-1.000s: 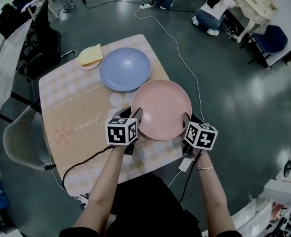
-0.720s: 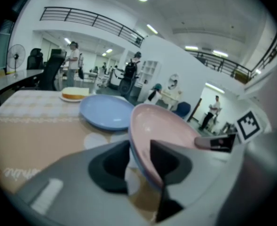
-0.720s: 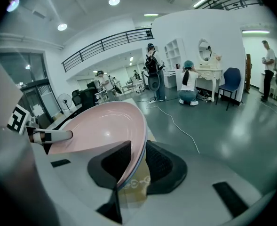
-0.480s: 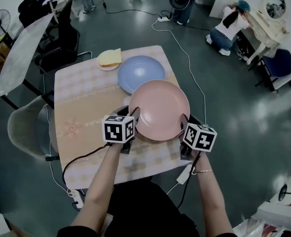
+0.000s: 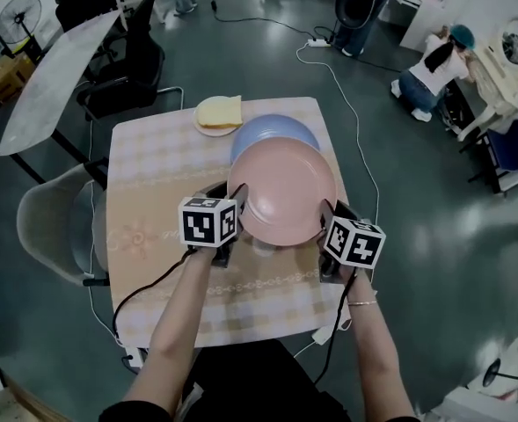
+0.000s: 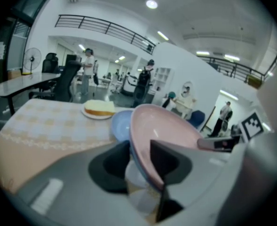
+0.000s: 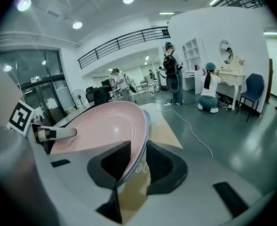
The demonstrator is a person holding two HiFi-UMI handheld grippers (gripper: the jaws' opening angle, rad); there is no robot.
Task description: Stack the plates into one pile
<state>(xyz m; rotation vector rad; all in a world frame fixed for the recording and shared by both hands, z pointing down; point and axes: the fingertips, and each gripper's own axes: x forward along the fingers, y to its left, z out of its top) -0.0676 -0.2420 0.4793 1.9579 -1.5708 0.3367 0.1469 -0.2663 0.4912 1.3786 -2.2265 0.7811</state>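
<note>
A pink plate [image 5: 282,192] hangs above the table, carried by both grippers. My left gripper [image 5: 238,199] is shut on its left rim, my right gripper [image 5: 326,218] on its right rim. It covers the near half of a blue plate [image 5: 272,128] that lies on the table. In the left gripper view the pink plate [image 6: 171,131] stands tilted between the jaws of the left gripper [image 6: 139,157], with the blue plate [image 6: 121,124] just behind it. The right gripper view shows the pink plate's [image 7: 100,126] rim pinched in the right gripper [image 7: 138,161].
A small plate with a slice of bread [image 5: 217,112] sits at the far edge of the checked table [image 5: 153,183], beside the blue plate. A grey chair [image 5: 52,227] stands at the table's left. A white cable [image 5: 351,112] runs over the floor on the right.
Both grippers have carried the pink plate away from me and to the left. It was beside the blue plate and now overlaps its near half.
</note>
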